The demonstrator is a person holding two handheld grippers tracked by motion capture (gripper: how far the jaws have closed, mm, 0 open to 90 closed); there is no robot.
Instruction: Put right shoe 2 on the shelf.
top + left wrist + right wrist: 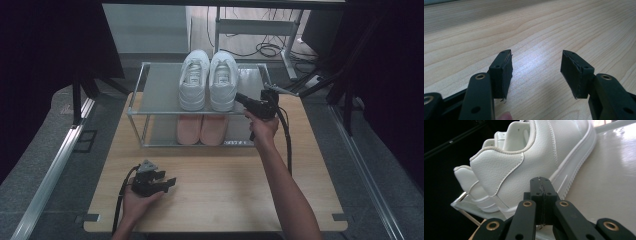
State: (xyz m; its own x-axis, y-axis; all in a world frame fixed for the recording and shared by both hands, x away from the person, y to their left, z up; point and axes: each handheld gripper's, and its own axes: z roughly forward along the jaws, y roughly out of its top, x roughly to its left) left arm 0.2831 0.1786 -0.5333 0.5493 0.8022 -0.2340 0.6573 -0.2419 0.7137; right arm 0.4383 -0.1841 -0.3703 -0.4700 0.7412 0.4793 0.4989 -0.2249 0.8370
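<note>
A pale wooden bench [215,195] stands on a grey floor with dark curtains at both sides. On it sits a two-level metal shoe rack [150,90]. A pair of white sneakers [209,80] rests side by side on the rack's top shelf, heels toward the person. The right gripper [245,99] reaches in at the heel of the right-hand white sneaker [531,162]; its jaws are pressed fully together with nothing between them, and their tips sit just beside the sneaker's sole edge, though whether they touch it cannot be told. A pair of pink shoes [201,129] lies on the lower shelf under the white pair. Well apart, near the bench's front edge, the left gripper [170,182] rests in the person's left hand [137,200], low over bare wood, its jaws spread wide and holding nothing.
</note>
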